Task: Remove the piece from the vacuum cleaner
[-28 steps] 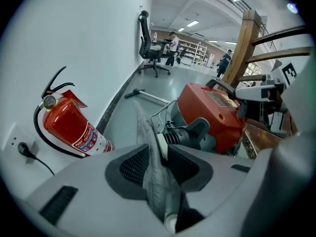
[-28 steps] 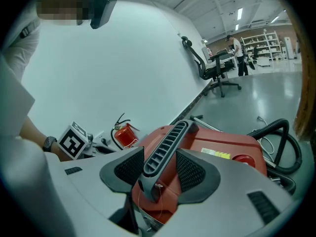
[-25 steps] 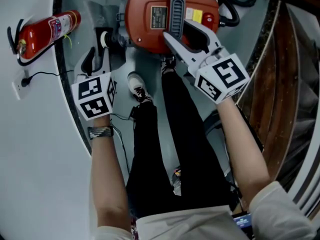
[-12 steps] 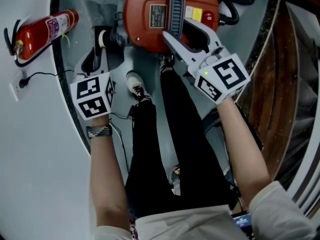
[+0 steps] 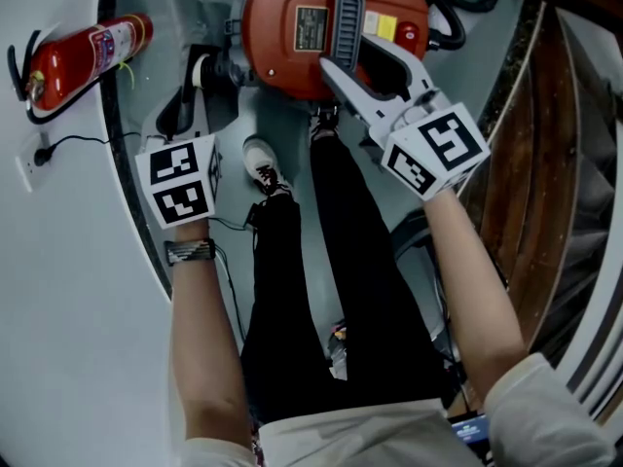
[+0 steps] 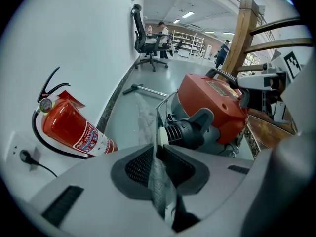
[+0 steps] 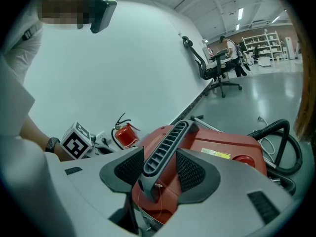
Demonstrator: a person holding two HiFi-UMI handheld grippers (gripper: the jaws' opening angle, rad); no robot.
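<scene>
– Vacuum cleaner first: where is it from the tools?
– Its red body lies straight ahead of the right gripper, and ahead and to the right of the left gripper. A fire extinguisher lies out to that gripper's left.
– Is the right one holding anything?
– Its own view settles that. The grey handle runs between the pads and the jaws are clamped on it. From the head view the gripper only looks laid over the top.
– And the left?
– In the head view the cube hides the tips. The left gripper view shows a black ribbed socket on the cleaner's side, just ahead of the tips. A thin grey piece stands edge-on between the pads, rising toward that socket. The jaws have just been closing and pinch it.
</scene>
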